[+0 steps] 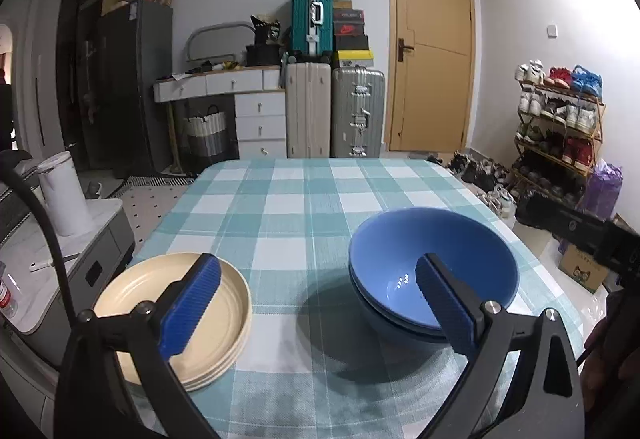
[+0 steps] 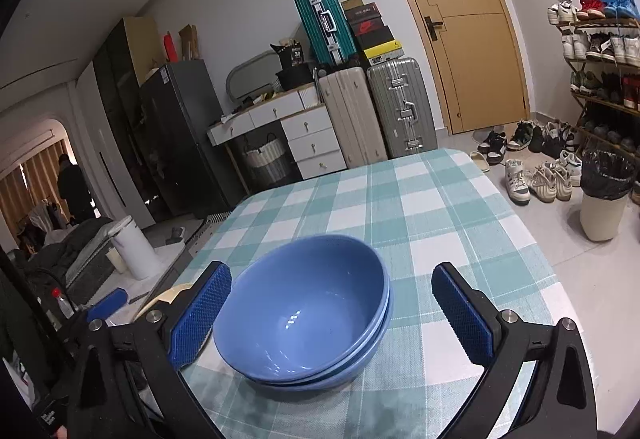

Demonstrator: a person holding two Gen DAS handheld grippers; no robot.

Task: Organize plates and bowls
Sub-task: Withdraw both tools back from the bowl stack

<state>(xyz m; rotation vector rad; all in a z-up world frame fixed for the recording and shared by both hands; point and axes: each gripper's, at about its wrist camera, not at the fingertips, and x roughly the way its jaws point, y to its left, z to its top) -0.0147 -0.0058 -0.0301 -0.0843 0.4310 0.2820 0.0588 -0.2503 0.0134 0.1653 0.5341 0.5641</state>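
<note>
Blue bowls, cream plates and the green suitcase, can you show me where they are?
blue bowls [image 2: 300, 303]: right wrist view, inside of the top bowl.
cream plates [image 1: 132, 291]: left wrist view, top plate's inner surface.
green suitcase [image 1: 312, 15]: left wrist view, front face.

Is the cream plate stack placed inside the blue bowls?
No, the cream plates sit on the tablecloth beside the blue bowls, apart from them.

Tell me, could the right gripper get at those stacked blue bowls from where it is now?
Probably yes. The right gripper is open, its jaws wide apart, and the blue bowls sit right ahead between them on the checked tablecloth, with nothing in the way.
</note>
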